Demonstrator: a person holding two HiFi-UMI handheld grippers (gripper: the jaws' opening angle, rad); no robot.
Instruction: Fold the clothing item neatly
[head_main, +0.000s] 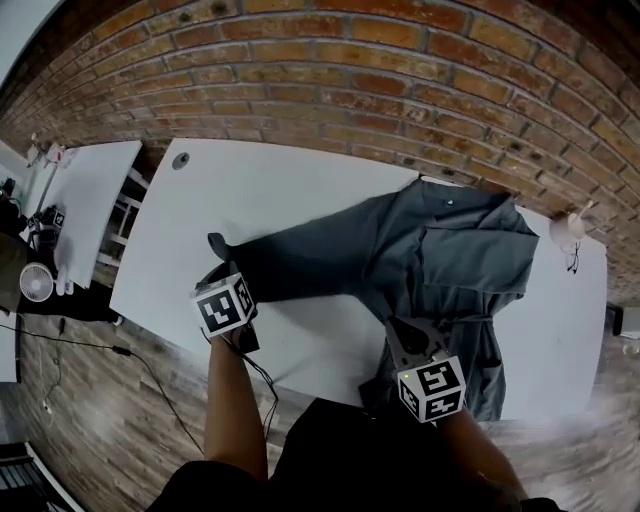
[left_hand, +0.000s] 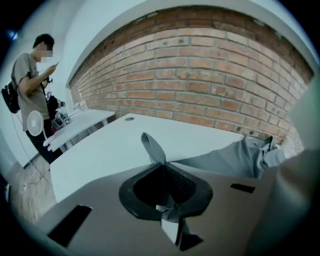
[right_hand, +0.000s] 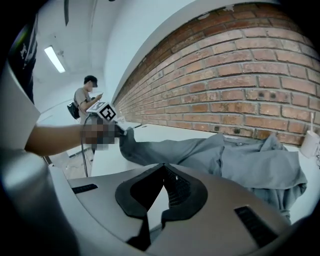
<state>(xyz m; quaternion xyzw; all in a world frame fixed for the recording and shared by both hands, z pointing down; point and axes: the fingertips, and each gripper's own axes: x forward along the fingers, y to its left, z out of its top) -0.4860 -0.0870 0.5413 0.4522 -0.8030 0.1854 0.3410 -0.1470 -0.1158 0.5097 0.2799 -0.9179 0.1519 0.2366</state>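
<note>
Closest in, the left claw is clamped on the end of the sleeve, and a flap of grey cloth sticks up past its tips. The right claw has its jaws together at the tips, above the near part of the shirt. I cannot tell whether any cloth is pinched between them.

The shirt lies on the white table, with its body toward the right end and its collar toward the brick wall. Its near hem drapes over the table's front edge. The sleeve stretches leftward across the table from the body to the left claw.

A second table stands off to the left, with a small fan near it. A person stands at its far side.
</note>
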